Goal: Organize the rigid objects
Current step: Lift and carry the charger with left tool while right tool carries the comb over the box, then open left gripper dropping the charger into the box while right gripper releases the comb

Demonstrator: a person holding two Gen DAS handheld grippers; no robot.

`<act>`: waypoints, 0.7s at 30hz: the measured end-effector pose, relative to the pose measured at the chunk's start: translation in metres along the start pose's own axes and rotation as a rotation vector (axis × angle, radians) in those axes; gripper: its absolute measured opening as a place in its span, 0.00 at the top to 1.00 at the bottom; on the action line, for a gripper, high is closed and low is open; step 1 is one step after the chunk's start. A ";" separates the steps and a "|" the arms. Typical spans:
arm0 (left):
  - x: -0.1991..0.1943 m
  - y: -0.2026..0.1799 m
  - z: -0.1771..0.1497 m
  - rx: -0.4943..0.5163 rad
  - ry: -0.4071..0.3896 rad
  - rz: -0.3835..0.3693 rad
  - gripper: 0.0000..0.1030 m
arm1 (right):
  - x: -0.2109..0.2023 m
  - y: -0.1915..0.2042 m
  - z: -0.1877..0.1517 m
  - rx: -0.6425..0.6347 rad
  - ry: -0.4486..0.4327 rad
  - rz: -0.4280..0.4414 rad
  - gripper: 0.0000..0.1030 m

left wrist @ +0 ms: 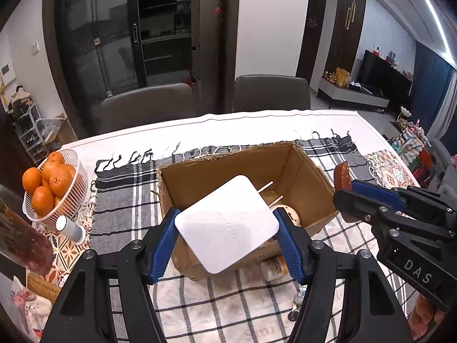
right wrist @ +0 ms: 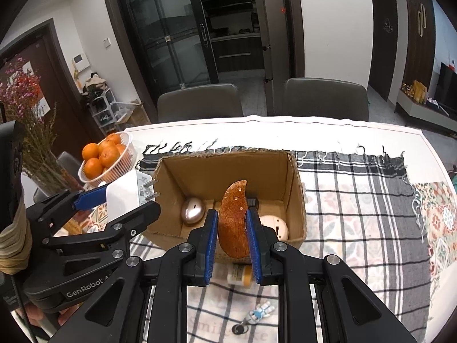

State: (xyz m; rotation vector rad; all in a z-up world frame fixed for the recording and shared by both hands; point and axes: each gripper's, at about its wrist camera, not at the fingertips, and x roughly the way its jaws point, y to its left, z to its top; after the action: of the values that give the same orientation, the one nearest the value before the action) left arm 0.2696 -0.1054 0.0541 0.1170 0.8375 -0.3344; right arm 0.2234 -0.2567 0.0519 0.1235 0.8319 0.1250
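Above an open brown cardboard box (right wrist: 228,177) on a checked cloth, two hand-held grippers each carry an object. The left gripper (left wrist: 227,230) is clamped on a flat white square power adapter (left wrist: 227,224), its blue pads pressing the adapter's two sides; the adapter hangs tilted over the box's near wall, metal prongs pointing toward the box's far side. The right gripper (right wrist: 232,238) is closed tight on a thin, curved, reddish-brown wooden comb (right wrist: 232,218), held on edge above the box's near wall. Inside the box lie a rosy metallic egg-shaped object (right wrist: 192,211) at its left and a round cream-coloured device (right wrist: 275,225) at its right. Just in front of the box a small white bottle with a yellow label (right wrist: 241,275) lies on its side. Left of the box stands a white basket of oranges (left wrist: 54,185).
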 end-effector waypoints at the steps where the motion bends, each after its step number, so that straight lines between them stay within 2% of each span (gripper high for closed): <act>1: 0.003 0.001 0.002 0.001 0.004 0.002 0.37 | 0.002 0.000 0.002 -0.001 0.002 -0.001 0.79; 12: 0.033 0.006 0.011 0.020 0.062 0.035 0.37 | 0.028 -0.004 0.012 0.003 0.050 -0.001 0.79; 21: 0.068 0.008 0.012 0.020 0.159 0.027 0.37 | 0.055 -0.014 0.015 0.022 0.108 -0.012 0.79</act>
State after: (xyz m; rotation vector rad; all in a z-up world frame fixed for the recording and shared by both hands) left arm 0.3225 -0.1171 0.0113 0.1753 0.9890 -0.3116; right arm 0.2721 -0.2624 0.0199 0.1336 0.9422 0.1120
